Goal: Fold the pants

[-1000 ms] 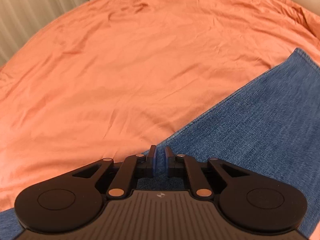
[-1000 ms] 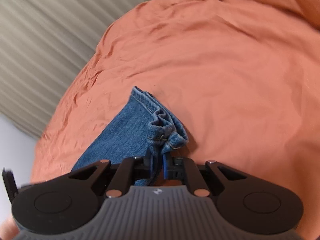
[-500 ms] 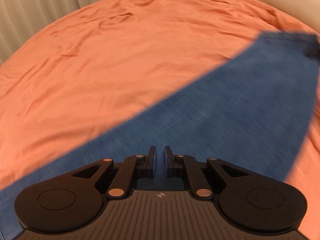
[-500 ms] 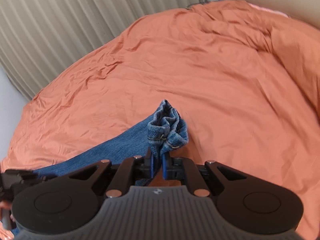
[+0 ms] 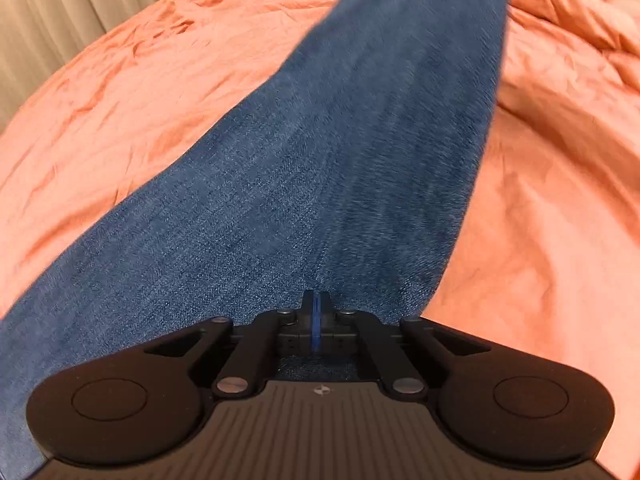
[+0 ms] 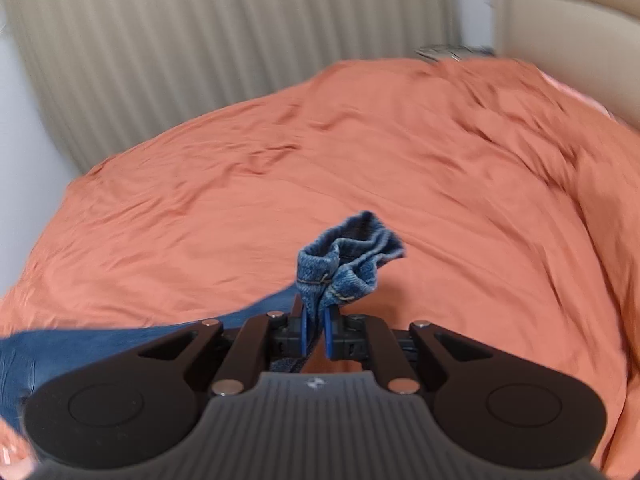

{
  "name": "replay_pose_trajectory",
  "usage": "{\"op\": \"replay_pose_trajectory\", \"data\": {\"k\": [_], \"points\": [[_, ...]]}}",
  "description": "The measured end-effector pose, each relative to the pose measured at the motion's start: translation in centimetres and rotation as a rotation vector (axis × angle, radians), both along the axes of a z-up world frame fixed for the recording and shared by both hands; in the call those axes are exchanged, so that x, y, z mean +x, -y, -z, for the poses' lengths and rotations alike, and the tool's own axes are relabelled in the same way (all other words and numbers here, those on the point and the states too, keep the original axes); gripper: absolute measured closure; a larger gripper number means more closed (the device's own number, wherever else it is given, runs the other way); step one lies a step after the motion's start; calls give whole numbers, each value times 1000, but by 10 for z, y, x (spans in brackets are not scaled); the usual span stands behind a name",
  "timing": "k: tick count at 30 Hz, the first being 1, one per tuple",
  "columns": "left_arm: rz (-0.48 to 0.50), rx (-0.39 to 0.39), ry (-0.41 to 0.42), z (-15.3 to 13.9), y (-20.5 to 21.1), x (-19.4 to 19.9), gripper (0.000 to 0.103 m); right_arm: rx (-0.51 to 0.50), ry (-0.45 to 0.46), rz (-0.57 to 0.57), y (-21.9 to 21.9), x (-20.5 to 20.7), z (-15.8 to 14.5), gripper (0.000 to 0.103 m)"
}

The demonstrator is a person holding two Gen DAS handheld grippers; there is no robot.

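Observation:
Blue denim pants (image 5: 320,168) stretch as a long band from my left gripper (image 5: 316,312) up and away over the orange bed cover (image 5: 120,120). The left gripper's blue pads are pressed together with denim around them; it looks shut on the pants. In the right wrist view my right gripper (image 6: 316,320) is shut on a bunched hem end of the pants (image 6: 344,264), lifted above the bed. More denim (image 6: 120,340) trails low to the left.
The orange cover (image 6: 440,184) is wrinkled and spans the whole bed. A ribbed beige curtain (image 6: 200,52) hangs behind, and a padded beige headboard (image 6: 568,32) stands at the right.
Both grippers have risen and lifted the pants off the bed. The left gripper closed from slightly apart to shut. The denim band now runs straight ahead in the left view.

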State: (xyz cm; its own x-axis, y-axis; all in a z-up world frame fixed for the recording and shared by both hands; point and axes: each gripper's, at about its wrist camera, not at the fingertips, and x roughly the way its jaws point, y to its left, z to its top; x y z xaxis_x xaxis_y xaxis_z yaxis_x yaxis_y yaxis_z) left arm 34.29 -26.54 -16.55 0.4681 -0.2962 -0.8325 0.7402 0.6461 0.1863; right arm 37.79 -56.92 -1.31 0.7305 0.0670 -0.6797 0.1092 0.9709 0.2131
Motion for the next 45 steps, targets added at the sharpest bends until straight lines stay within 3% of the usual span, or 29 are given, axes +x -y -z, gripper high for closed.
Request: {"op": "replay_pose_trajectory", "data": {"k": [2, 4, 8, 11, 16, 22, 29, 32, 36, 41, 43, 45], "points": [[3, -15, 13, -5, -6, -6, 103, -57, 20, -52, -28, -1, -19, 100], [-11, -76, -7, -21, -23, -11, 90, -110, 43, -101, -55, -2, -37, 100], [-50, -168, -5, -64, -77, -20, 86, -171, 83, -195, -110, 0, -70, 100], [-138, -219, -4, -96, -130, -17, 79, -202, 104, -259, -157, 2, -87, 100], [-283, -265, 14, -128, -214, -17, 77, -202, 99, -340, -236, 13, -93, 100], [-444, -302, 2, -130, -293, -23, 73, -130, 61, -423, -319, 27, -54, 100], [-549, -323, -30, -110, -351, -29, 73, -47, -90, -546, -400, 18, 55, 100], [-576, -392, -70, -108, -366, -26, 72, -67, -169, -600, -424, 7, 103, 99], [-593, -506, -129, -100, -371, -16, 56, -72, -250, -623, -430, 1, 141, 92], [-592, -602, -206, -81, -366, 5, 48, -64, -292, -689, -431, 2, 126, 66], [-593, -641, -241, -73, -359, 17, 44, -91, -289, -704, -429, 2, 113, 59], [-602, -695, -289, -64, -353, 31, 42, -150, -265, -704, -421, 6, 101, 58]]}}
